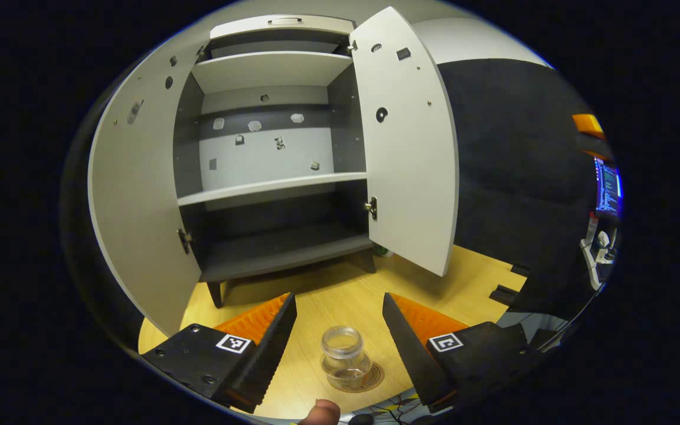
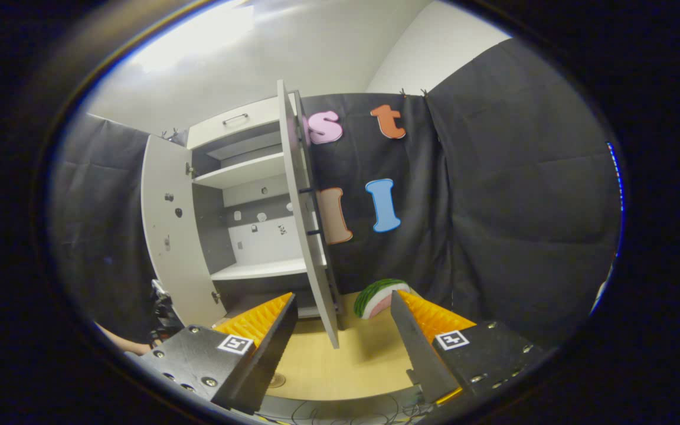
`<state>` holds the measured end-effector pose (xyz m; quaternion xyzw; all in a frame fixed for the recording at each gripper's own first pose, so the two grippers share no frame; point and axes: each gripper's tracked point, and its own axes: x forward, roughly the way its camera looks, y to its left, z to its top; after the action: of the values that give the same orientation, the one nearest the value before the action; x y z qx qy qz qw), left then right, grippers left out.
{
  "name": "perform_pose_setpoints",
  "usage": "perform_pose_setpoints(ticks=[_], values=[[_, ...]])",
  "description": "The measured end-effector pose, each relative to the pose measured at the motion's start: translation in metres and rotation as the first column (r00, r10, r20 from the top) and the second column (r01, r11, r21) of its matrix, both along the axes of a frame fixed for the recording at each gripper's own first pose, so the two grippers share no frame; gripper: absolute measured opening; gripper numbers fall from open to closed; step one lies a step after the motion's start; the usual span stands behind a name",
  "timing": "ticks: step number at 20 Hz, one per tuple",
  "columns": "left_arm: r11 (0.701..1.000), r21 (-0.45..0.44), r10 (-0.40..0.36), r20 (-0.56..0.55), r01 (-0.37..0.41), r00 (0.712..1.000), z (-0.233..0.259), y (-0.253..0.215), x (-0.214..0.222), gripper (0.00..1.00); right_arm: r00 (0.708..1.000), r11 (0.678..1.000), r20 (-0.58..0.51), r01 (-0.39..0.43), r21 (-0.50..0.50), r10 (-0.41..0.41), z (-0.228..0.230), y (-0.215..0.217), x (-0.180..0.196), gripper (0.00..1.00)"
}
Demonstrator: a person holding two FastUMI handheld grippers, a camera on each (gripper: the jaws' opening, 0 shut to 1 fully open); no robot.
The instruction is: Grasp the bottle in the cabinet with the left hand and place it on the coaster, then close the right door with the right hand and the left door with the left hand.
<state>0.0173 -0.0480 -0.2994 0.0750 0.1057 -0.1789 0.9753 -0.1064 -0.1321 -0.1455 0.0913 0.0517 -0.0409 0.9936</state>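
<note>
A small clear glass bottle [image 1: 343, 357] stands upright on a round coaster [image 1: 376, 378] on the wooden table. It sits low between the fingers of my left gripper [image 1: 339, 301], which is open and apart from it. Behind it the grey cabinet [image 1: 269, 189] stands with bare shelves. Its left door [image 1: 139, 195] and right door [image 1: 411, 159] are both swung wide. My right gripper [image 2: 343, 298] is open and holds nothing. It faces the right door [image 2: 307, 236] edge-on, with the left door [image 2: 166, 236] beyond.
A watermelon-slice toy [image 2: 381, 298] lies on the table [image 2: 346, 360] right of the cabinet, by the black cloth wall. A lit screen [image 1: 607, 189] is at the far right. A fingertip [image 1: 319, 410] shows near the bottle. Cables run along the table's front edge.
</note>
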Motion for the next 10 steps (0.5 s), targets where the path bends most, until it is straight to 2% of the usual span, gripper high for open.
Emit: perform_pose_setpoints(ticks=[3,5,6,7,10], values=[[1.0,-0.029,-0.011,0.001,0.011,1.0,0.043,-0.004,-0.007,0.94,0.999,0.999,-0.004,0.034,0.014,-0.033,0.009,-0.022,0.013,0.96],[0.998,-0.062,-0.032,0.004,0.032,0.999,0.076,-0.007,-0.012,0.95,0.999,0.999,0.013,0.037,0.001,-0.037,0.023,-0.035,0.026,0.92],[0.995,-0.092,-0.046,0.011,0.047,0.999,0.096,-0.011,-0.015,0.95,0.999,1.0,0.03,0.021,-0.012,-0.021,0.034,-0.037,0.035,0.92],[0.991,-0.117,-0.061,0.029,0.064,0.998,0.119,-0.013,-0.017,0.94,0.999,0.999,0.053,0.014,-0.029,-0.012,0.046,-0.041,0.044,0.96],[0.981,-0.181,-0.057,0.086,0.072,0.995,0.185,-0.01,-0.017,0.94,0.997,0.995,0.066,0.037,-0.09,-0.031,0.069,-0.066,0.079,0.96]])
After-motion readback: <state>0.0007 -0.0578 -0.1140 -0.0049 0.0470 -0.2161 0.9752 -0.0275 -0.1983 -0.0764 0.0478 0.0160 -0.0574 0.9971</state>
